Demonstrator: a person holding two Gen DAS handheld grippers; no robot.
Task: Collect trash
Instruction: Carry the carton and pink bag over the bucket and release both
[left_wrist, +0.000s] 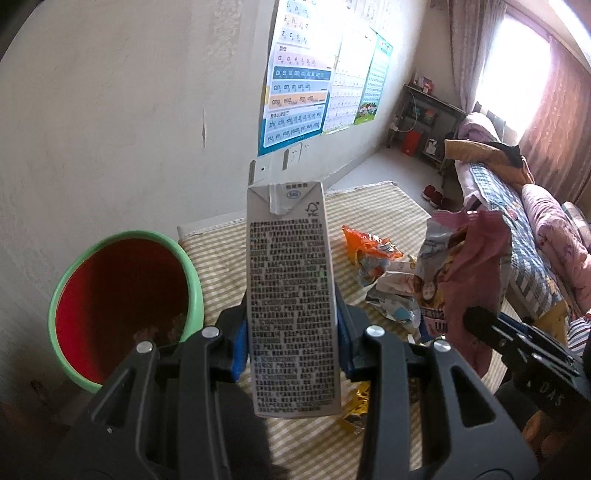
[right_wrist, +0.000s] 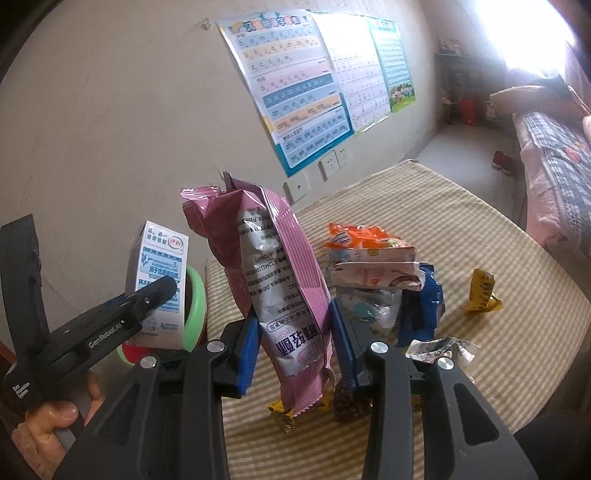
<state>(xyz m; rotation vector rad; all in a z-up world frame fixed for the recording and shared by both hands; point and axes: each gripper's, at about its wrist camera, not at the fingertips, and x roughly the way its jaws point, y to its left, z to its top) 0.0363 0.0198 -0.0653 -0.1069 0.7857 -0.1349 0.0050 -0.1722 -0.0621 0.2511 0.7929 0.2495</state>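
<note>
My left gripper (left_wrist: 291, 339) is shut on an upright milk carton (left_wrist: 290, 280), whose grey printed side faces the camera between the blue pads. The carton hangs above the striped table, just right of a green-rimmed bin (left_wrist: 192, 280) with a red inside. My right gripper (right_wrist: 295, 347) is shut on a tall pink snack bag (right_wrist: 280, 273), lifted over the pile of wrappers. In the right wrist view the carton (right_wrist: 159, 266) shows at the left beside the bin rim (right_wrist: 197, 306). The left wrist view shows the pink bag (left_wrist: 469, 280) at the right.
On the striped tablecloth (right_wrist: 498, 369) lie an orange wrapper (right_wrist: 362, 240), a blue packet (right_wrist: 424, 306), a yellow wrapper (right_wrist: 482, 291) and a silver one (right_wrist: 439, 349). A person's hand (right_wrist: 55, 417) grips the left tool. Wall posters stand behind; a bed (left_wrist: 517, 206) is at the right.
</note>
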